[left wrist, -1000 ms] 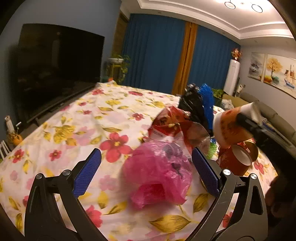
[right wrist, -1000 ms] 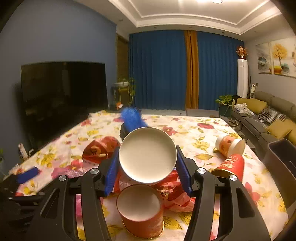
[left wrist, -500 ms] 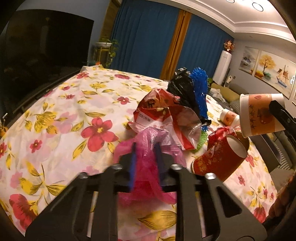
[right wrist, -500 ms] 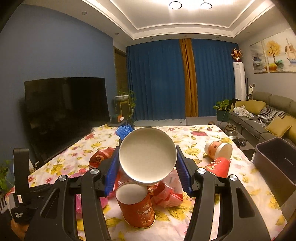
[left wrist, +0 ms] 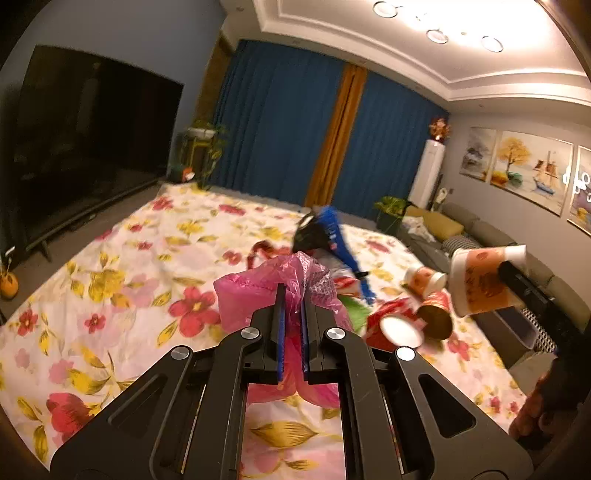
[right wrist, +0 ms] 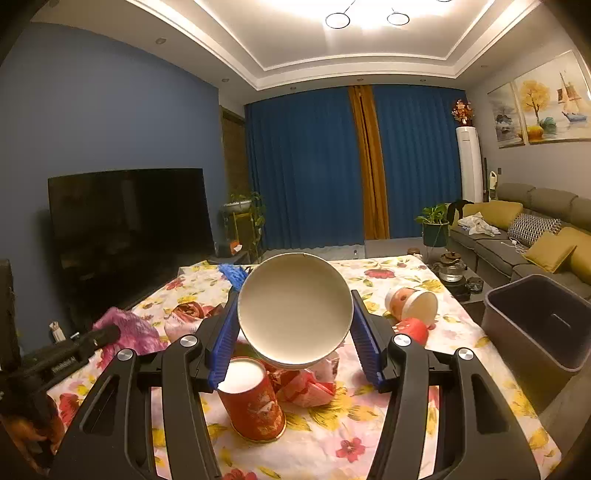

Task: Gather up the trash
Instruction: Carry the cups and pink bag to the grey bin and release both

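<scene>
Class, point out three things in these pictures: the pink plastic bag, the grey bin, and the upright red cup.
pink plastic bag [left wrist: 251, 291]: left wrist view, crumpled left side.
grey bin [right wrist: 532, 325]: right wrist view, front wall.
upright red cup [right wrist: 255, 410]: right wrist view, printed side.

Blue-grey walls here, deep blue curtains [right wrist: 306, 170] across the far end with one orange-brown curtain panel [right wrist: 369, 162] between them. Big dark television [right wrist: 125, 236] on the left, grey sofa [right wrist: 524, 229] with mustard cushions on the right, paintings [right wrist: 543, 99] above it. Recessed ceiling lights [right wrist: 365, 18] glare overhead.
</scene>
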`<state>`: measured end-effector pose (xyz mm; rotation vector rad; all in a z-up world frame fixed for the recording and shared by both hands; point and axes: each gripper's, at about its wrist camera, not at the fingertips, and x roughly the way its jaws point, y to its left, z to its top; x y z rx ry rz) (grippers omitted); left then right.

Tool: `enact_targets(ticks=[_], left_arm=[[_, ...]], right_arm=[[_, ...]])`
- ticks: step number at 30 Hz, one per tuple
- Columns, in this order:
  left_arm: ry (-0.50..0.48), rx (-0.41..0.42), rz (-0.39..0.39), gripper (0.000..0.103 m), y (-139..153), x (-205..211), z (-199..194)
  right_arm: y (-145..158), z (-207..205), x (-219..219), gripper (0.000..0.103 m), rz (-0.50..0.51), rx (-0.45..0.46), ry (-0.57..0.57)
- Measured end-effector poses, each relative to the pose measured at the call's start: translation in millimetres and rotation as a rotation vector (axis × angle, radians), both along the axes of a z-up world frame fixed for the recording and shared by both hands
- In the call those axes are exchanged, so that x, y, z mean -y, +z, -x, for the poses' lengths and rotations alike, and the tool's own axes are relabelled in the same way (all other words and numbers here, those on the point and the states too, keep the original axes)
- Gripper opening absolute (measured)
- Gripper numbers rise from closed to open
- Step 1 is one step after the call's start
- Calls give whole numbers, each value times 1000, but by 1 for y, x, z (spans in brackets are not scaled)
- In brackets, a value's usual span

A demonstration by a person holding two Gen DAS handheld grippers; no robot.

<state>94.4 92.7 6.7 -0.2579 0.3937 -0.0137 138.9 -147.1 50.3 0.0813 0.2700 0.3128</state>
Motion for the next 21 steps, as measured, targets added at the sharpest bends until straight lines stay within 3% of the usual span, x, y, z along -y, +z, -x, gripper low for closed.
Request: enact_targets(ticks=[10,21], left_arm=[[-88,72,-17,6,28,42,12],[-244,131,-60,6,47,125,-5]], right_arm=[[13,22,35,56,-20,43,-50],[21,45,87,56,-4,87,-172]])
